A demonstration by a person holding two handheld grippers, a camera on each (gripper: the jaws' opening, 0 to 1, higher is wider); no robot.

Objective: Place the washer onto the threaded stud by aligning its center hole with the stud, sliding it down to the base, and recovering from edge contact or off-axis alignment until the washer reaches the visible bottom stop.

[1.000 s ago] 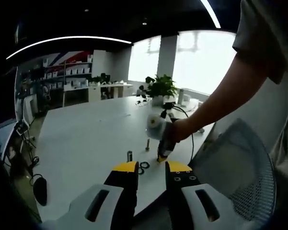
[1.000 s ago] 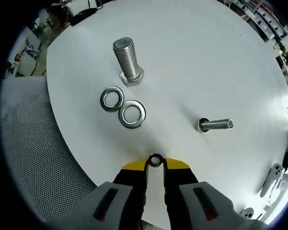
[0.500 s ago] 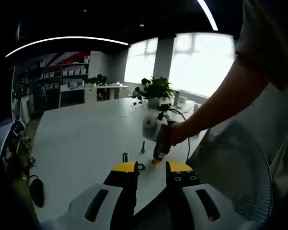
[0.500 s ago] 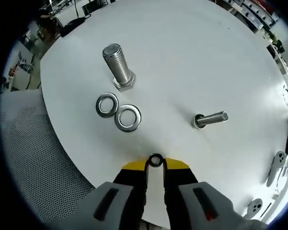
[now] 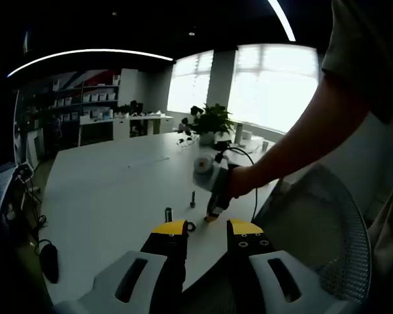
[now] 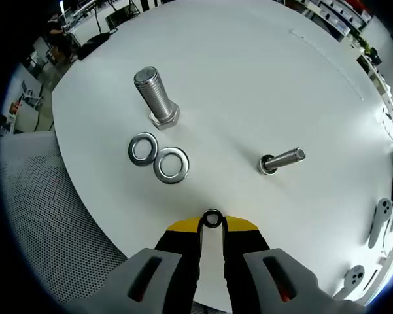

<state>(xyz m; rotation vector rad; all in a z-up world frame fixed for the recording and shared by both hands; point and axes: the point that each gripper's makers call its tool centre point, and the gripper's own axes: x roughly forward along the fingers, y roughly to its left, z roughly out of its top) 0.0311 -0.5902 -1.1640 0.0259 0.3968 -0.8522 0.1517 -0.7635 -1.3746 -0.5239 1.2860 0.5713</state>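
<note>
Holding a small washer (image 6: 212,218) pinched between the tips of our right gripper (image 6: 212,222), we judge the task only begun: the pick looks done, but the ring hangs above the white table (image 6: 261,78), well short of either stud. What is left is carrying it over, lining its hole up and sliding it down to the base.

Taking the held washer as our landmark in the right gripper view, two larger washers (image 6: 171,165) lie flat just beyond it to the left, touching each other. Past those stands the thick stud (image 6: 155,98), upright on its hex head. Off to the right of the held washer rises the thin stud (image 6: 282,159), with a dark ring at its foot. The small ring seems sized for this thin one.

The left gripper view adds what the right lacks: our left gripper (image 5: 205,229) back from the table's edge, jaws a narrow gap apart and holding nothing, our hand (image 5: 239,180) gripping the right tool above the studs, and a potted plant (image 5: 212,121) at the far end.
</note>
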